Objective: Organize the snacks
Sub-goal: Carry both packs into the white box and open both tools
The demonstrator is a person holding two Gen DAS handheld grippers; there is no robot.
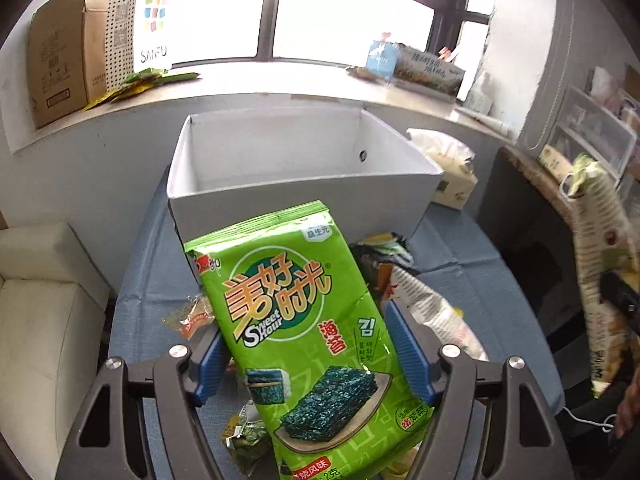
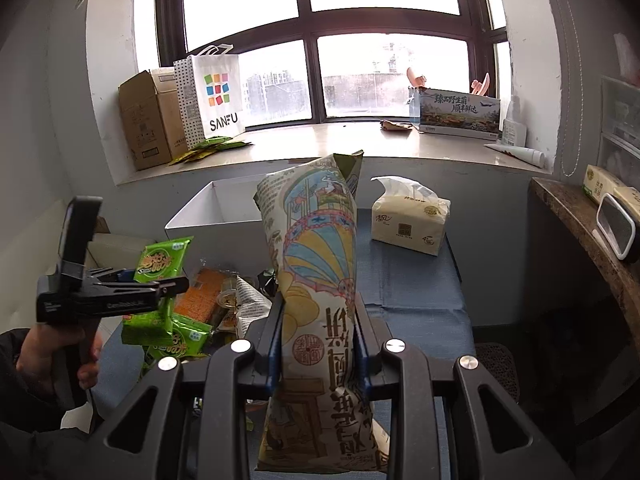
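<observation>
Presently the left tool is clamped on a green foil seaweed packet, held just near of the open white cardboard box. Right tool grips an upright cream illustrated chip bag above the blue-covered bench.

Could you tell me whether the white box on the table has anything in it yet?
Seemingly empty: in the left wrist view, the white box shows only bare inner walls; its floor is hidden behind the front wall.
</observation>
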